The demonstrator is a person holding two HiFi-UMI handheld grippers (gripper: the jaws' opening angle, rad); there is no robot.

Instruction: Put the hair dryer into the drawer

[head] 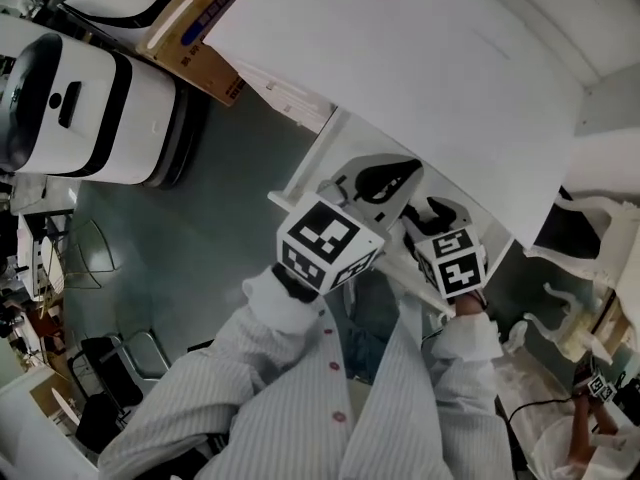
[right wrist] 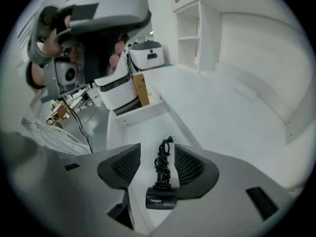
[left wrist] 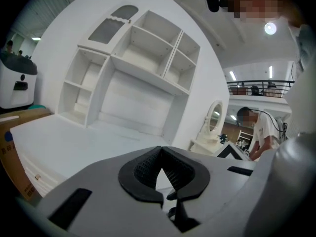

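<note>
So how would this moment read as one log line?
hair dryer lying in open drawer | right gripper open over it | left gripper shut, empty

Before you, the white surface (right wrist: 232, 107) under its shelf unit (left wrist: 133, 68), and the open drawer (right wrist: 143, 132) with the dryer (right wrist: 161, 199) flat inside.

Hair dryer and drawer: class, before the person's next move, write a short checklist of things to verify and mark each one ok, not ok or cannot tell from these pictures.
1. Hair dryer lies inside the open drawer: ok.
2. Cord is bundled on the drawer floor, with nothing over the rim: ok.
3. Right gripper has its jaws apart and not clamped on the dryer: ok.
4. Right gripper is high enough above the dryer to lift away cleanly: cannot tell.
5. Left gripper is shut with nothing in it, so it is free for the drawer: ok.
</note>
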